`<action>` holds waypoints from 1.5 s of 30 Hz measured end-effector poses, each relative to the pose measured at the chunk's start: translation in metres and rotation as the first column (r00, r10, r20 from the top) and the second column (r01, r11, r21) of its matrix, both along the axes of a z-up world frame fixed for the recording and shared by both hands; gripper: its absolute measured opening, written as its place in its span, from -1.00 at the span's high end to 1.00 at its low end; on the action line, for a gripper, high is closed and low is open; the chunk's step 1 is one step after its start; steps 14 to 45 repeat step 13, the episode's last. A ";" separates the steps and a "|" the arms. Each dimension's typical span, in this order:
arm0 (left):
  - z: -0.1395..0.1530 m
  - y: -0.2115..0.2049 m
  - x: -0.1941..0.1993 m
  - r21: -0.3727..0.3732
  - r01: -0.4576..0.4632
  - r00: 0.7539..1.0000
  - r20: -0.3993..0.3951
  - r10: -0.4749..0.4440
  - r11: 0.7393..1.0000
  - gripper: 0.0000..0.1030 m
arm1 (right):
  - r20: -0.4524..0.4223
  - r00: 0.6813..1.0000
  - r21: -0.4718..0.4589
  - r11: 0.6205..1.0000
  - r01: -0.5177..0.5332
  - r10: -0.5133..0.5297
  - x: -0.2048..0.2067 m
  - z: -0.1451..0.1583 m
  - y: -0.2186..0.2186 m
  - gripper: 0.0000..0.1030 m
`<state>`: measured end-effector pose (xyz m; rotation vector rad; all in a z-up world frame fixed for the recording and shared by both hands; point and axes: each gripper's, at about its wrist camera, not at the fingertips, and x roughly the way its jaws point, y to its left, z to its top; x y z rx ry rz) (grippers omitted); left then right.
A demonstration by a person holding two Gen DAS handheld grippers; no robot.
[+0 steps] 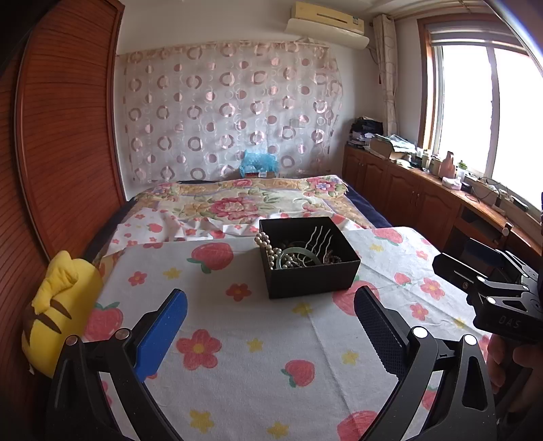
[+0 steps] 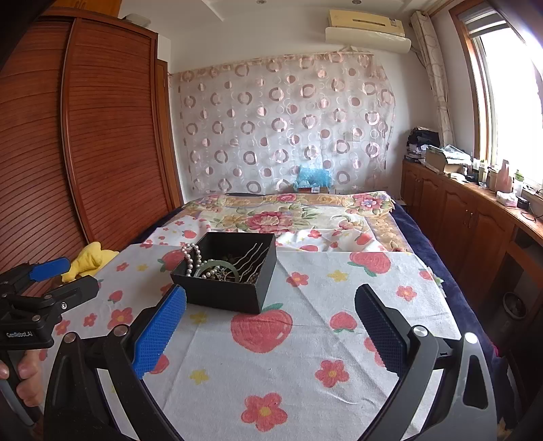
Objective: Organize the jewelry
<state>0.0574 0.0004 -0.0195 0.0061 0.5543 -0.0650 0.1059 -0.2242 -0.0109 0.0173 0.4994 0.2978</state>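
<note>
The lower contents of the black box (image 1: 314,271) are hidden by its near wall; the yellow plush toy (image 2: 89,259) is cut off behind the left gripper (image 2: 64,274)

A reddish slatted wooden wardrobe (image 2: 68,152) fills the left side. On the far white wall hangs a sheer curtain with pink rings (image 1: 227,108), with an air conditioner (image 1: 327,17) mounted above it. A bed with a floral quilt (image 2: 288,213) stretches toward that wall. Along the right, bright daylight pours through a wood-framed window (image 1: 482,105) above cluttered low wooden cabinets (image 1: 407,183).
</note>
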 end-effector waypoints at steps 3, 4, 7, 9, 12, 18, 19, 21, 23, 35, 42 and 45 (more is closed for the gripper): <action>-0.001 0.000 0.000 0.002 -0.001 1.000 0.000 0.001 1.000 -0.85 | 0.000 1.000 0.002 1.000 0.000 0.000 0.000 0.000 0.000 -0.95; -0.001 0.001 0.000 0.002 -0.001 1.000 -0.001 0.001 1.000 -0.85 | 0.000 1.000 0.002 1.000 0.000 0.000 0.000 0.000 0.000 -0.95; -0.002 0.001 0.000 0.001 -0.001 1.000 -0.001 0.001 1.000 -0.85 | -0.001 1.000 0.002 1.000 0.000 0.000 0.000 -0.001 0.000 -0.95; -0.002 0.001 0.000 0.001 -0.001 1.000 0.000 0.001 1.000 -0.85 | 0.000 1.000 0.002 1.000 0.000 0.000 0.000 -0.001 0.000 -0.95; -0.002 0.001 0.000 0.001 0.000 1.000 0.001 0.000 1.000 -0.85 | 0.001 1.000 0.002 1.000 0.000 0.000 0.000 -0.001 -0.001 -0.95; -0.002 0.000 0.000 0.001 0.000 1.000 0.001 0.000 1.000 -0.85 | 0.000 1.000 0.002 1.000 0.000 0.000 0.000 -0.001 -0.001 -0.95; -0.002 0.000 0.000 0.001 0.000 1.000 0.001 0.000 1.000 -0.85 | 0.000 1.000 0.002 1.000 0.000 0.000 0.000 -0.001 -0.001 -0.95; -0.002 0.000 0.000 0.001 0.000 1.000 0.001 0.000 1.000 -0.85 | 0.000 1.000 0.002 1.000 0.000 0.000 0.000 -0.001 -0.001 -0.95; -0.002 0.000 0.000 0.001 0.000 1.000 0.001 0.000 1.000 -0.85 | 0.000 1.000 0.002 1.000 0.000 0.000 0.000 -0.001 -0.001 -0.95; -0.002 0.000 0.000 0.001 0.000 1.000 0.001 0.000 1.000 -0.85 | 0.000 1.000 0.002 1.000 0.000 0.000 0.000 -0.001 -0.001 -0.95; -0.002 0.000 0.000 0.001 0.000 1.000 0.001 0.000 1.000 -0.85 | 0.000 1.000 0.002 1.000 0.000 0.000 0.000 -0.001 -0.001 -0.95; -0.002 0.000 0.000 0.001 0.000 1.000 0.001 0.000 1.000 -0.85 | 0.000 1.000 0.002 1.000 0.000 0.000 0.000 -0.001 -0.001 -0.95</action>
